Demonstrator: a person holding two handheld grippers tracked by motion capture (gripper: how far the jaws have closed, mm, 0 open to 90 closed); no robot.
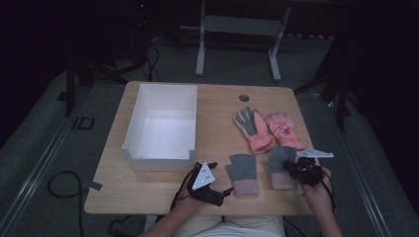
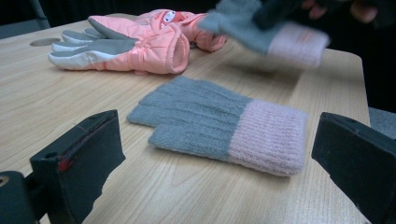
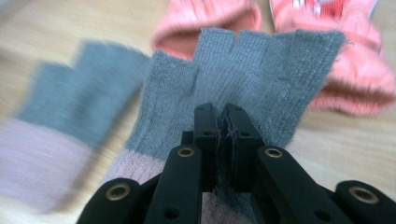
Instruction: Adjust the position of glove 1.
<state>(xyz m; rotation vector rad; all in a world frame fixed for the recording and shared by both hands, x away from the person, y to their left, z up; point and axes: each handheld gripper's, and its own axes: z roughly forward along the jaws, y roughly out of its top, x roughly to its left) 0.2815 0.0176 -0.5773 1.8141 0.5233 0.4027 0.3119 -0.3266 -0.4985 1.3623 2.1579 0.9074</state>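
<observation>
Two grey knit fingerless gloves with pink cuffs are near the table's front edge. One knit glove [image 1: 241, 173] [image 2: 224, 123] lies flat, just right of my left gripper [image 1: 218, 190] [image 2: 215, 135], whose jaws stand wide open on either side of it without touching. My right gripper [image 1: 298, 168] [image 3: 223, 115] is shut on the grey part of the other knit glove [image 1: 281, 165] [image 3: 261, 74], which hangs lifted and blurred in the left gripper view [image 2: 275, 32]. A pair of pink and grey padded gloves [image 1: 267, 129] [image 2: 126, 46] lies behind them.
An open white bin [image 1: 160, 158] stands on the left half of the wooden table [image 1: 217, 106]. A small round hole cover [image 1: 244, 98] sits near the far edge. Table legs and cables are on the dark floor beyond.
</observation>
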